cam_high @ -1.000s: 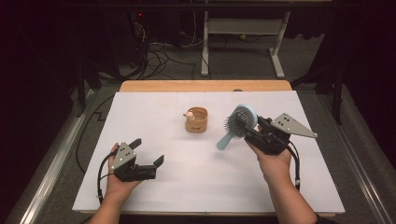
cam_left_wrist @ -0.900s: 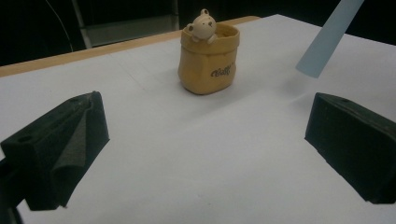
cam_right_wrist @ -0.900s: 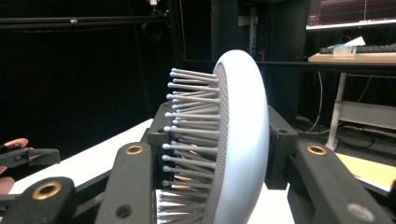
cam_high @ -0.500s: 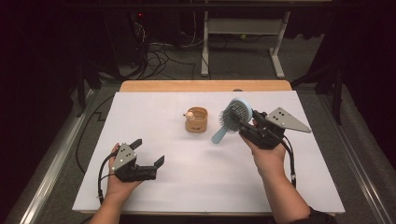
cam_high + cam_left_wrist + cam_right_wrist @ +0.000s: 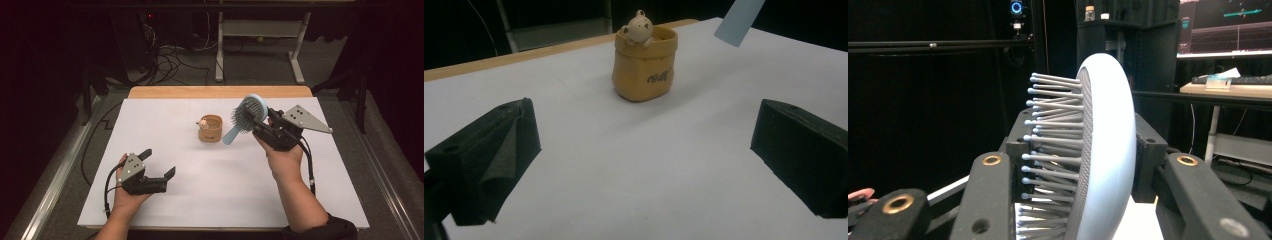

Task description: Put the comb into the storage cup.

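Observation:
A light blue hairbrush (image 5: 246, 116) hangs in the air over the right of the white table, head up and handle slanting down toward the left. My right gripper (image 5: 261, 121) is shut on the brush head; in the right gripper view the jaws press the bristles and the back of the hairbrush (image 5: 1103, 160). A small tan pot with a bear figure (image 5: 210, 128) stands upright at the table's middle, just left of the handle tip. The tan pot (image 5: 644, 60) lies ahead of my left gripper (image 5: 644, 160). My left gripper (image 5: 161, 164) rests open at the near left with nothing between its jaws.
The white table cover (image 5: 225, 200) ends in a wooden strip (image 5: 220, 92) at the far edge. Beyond it are a white desk frame (image 5: 260, 45) and cables on the floor (image 5: 170, 60). Metal rails (image 5: 55, 175) run along the table's sides.
My right gripper has lifted the hairbrush and carried it left, nearer the tan pot. The left gripper has kept still.

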`<control>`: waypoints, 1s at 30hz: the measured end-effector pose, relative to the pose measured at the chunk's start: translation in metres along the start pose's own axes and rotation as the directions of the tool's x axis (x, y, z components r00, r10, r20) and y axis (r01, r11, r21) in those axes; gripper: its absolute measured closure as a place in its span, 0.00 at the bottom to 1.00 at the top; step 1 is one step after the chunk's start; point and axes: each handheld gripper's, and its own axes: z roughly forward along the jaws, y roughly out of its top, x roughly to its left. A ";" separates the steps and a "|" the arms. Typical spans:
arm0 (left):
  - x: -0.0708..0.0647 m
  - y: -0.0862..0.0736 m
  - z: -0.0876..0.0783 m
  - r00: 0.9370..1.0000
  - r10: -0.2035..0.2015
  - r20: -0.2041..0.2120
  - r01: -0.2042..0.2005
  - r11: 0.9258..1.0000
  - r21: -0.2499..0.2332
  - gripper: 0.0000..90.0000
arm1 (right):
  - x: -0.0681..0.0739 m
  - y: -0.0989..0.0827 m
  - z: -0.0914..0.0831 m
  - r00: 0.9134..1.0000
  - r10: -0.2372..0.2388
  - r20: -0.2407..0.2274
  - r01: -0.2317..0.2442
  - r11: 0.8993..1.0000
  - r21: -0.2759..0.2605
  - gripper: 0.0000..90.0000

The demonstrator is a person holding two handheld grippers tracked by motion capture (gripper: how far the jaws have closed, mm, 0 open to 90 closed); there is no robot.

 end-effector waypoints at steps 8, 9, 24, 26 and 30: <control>0.001 0.000 -0.001 1.000 -0.002 0.001 0.002 1.000 -0.007 0.01 | -0.001 0.006 0.009 1.000 0.000 0.009 0.000 1.000 -0.007 0.64; 0.001 0.000 -0.001 1.000 -0.003 0.002 0.003 1.000 -0.007 0.01 | -0.002 0.006 0.010 1.000 0.000 0.010 0.000 1.000 -0.008 0.64; 0.002 0.000 -0.003 1.000 -0.001 -0.001 0.001 1.000 -0.014 0.01 | -0.002 0.011 0.034 1.000 -0.001 0.021 0.002 1.000 -0.021 0.64; 0.002 0.000 -0.003 1.000 -0.005 0.001 0.005 1.000 -0.012 0.01 | -0.002 0.011 0.038 1.000 0.000 0.022 0.001 1.000 -0.019 0.64; 0.002 -0.001 -0.002 1.000 -0.001 0.002 0.001 1.000 -0.008 0.01 | -0.003 0.012 0.046 1.000 -0.003 0.023 0.003 1.000 -0.014 0.64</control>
